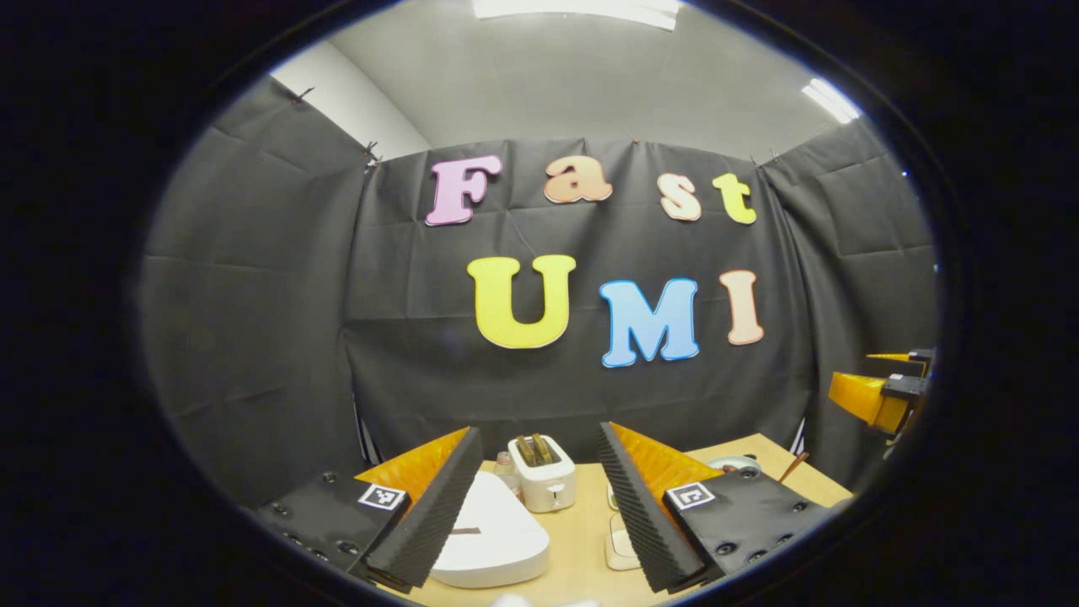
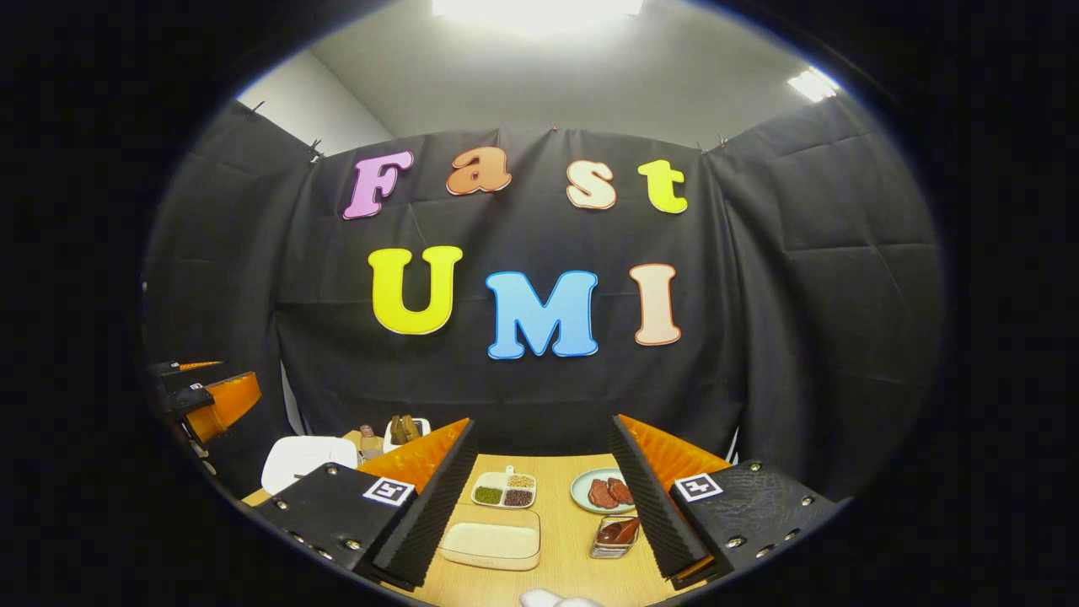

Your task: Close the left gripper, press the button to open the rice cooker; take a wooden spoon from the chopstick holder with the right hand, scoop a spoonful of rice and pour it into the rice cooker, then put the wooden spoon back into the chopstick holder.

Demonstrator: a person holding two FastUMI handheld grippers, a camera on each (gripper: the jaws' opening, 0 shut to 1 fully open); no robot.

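The white rice cooker (image 1: pixel 489 531) sits low on the wooden table (image 1: pixel 582 539), lid down, partly behind my left finger. My left gripper (image 1: pixel 539 432) hangs above the table with its fingers wide apart and nothing between them. The rice cooker (image 2: pixel 299 459) also appears at the left of the right gripper view. My right gripper (image 2: pixel 544 423) is open and empty, raised over a shallow rectangular tray (image 2: pixel 491 544) of pale rice. A thin brown stick (image 1: pixel 792 468), perhaps the spoon handle, pokes up at the table's right end.
A white toaster (image 1: pixel 544 476) with bread stands behind the cooker, a small bottle (image 1: pixel 506 468) beside it. A divided dish of grains (image 2: pixel 506 489), a plate of meat (image 2: pixel 603 491) and a small dish (image 2: pixel 615 533) lie near the tray. Black cloth walls close the booth.
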